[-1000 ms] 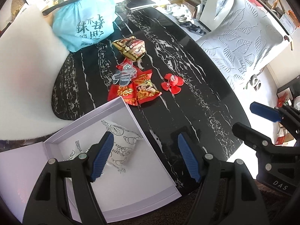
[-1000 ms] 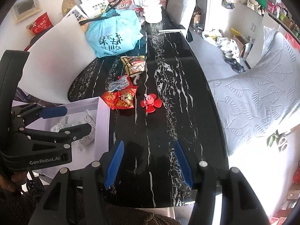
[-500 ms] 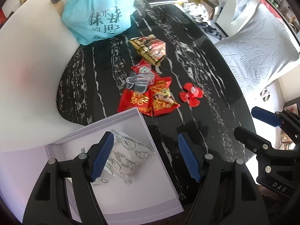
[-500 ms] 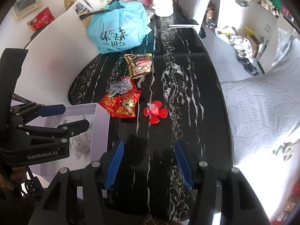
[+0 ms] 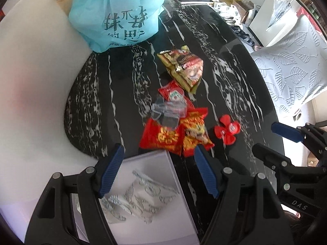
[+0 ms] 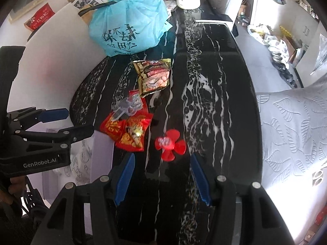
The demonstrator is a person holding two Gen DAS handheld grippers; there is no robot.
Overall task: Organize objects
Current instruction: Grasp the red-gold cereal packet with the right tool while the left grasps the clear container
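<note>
Left wrist view: my left gripper (image 5: 159, 171) hangs jaws apart, empty, over the far edge of the white box (image 5: 179, 185). One printed packet (image 5: 139, 202) already lies inside. Right gripper (image 6: 161, 179), jaws also apart and empty, sits just near side of the red fan (image 6: 169, 144).

Still loose on the table (image 6: 204, 71): two red packets (image 5: 175, 134) overlapping, a clear plastic piece (image 5: 167, 110) on top of them, a small red sachet (image 5: 171, 94) under it, and the gold snack bag (image 6: 153, 77) farther off.

Risks, as I judge them:
- Red packets touch the box's far corner; a grab there may shove the box.
- Clear piece could slide off if a packet under it is lifted.
- Fan blades are thin; pads may skid or flick it.
- Both grippers work close together; they could collide.

Surface: glossy black marble, white veins, probably slick. Blue bag (image 6: 128, 24) at the far end, white curved seat left, leaf-patterned white cloth right; clutter beyond is too blurred to name.
</note>
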